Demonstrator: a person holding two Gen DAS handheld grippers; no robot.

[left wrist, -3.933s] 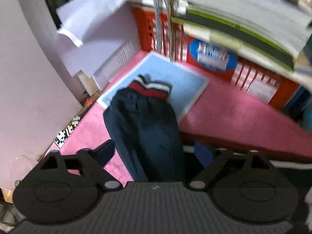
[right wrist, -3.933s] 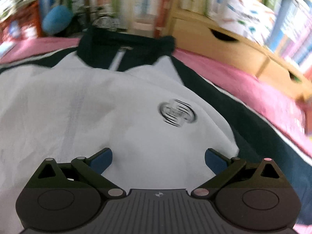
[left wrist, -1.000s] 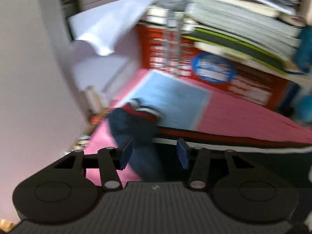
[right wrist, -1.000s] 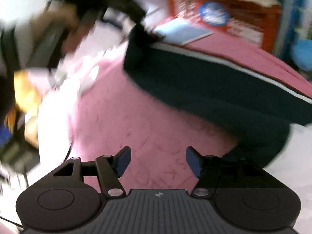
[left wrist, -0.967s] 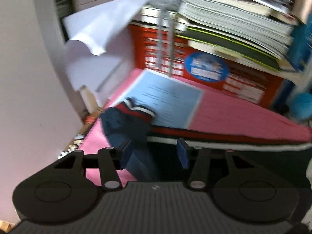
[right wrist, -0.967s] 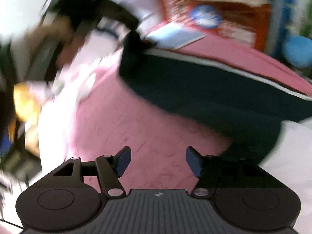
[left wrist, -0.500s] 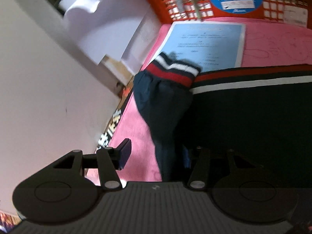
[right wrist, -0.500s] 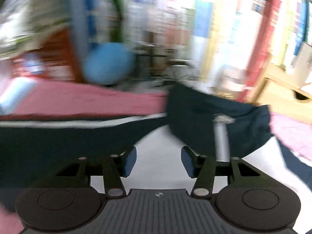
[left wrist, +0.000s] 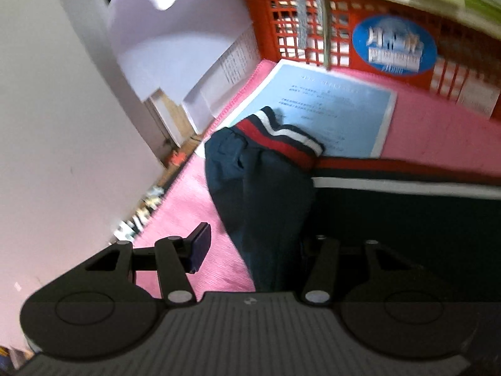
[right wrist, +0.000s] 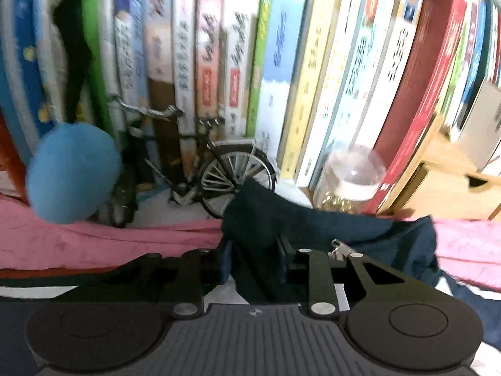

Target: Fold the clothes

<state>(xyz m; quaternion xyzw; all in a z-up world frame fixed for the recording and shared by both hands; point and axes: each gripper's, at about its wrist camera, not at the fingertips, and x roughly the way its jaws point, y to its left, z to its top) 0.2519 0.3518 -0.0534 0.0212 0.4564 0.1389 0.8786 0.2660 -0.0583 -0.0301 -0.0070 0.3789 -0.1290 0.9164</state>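
**Jacket: sleeve and collar in the jaws, fold under way**

Left gripper [left wrist: 250, 244]: jaws part open, navy sleeve [left wrist: 260, 188] running between them. Left pad [left wrist: 200, 246] stands clear on the pink cloth [left wrist: 188, 206]; right pad hidden under fabric. No firm pinch visible. Striped cuff [left wrist: 281, 138] lies on the blue sheet [left wrist: 332, 109], beside the red crate [left wrist: 313, 31].

Right gripper [right wrist: 253, 266]: jaws drawn near, a fold of the navy collar [right wrist: 281, 219] between them; looks gripped. Zip pull [right wrist: 339, 249] just right of the pinch. Collar sits at the table's back edge, close to the model bicycle [right wrist: 194, 156] and jar [right wrist: 353, 175].

Judgement, for a clean fold:
- Close left jaws fully on the sleeve before lifting; a loose hold will let it slide out.
- Lift the cuff clear of the blue sheet so the paper does not drag.
- Keep the collar hand low and away from bicycle and jar.
- Move both hands together to lay the fabric flat.
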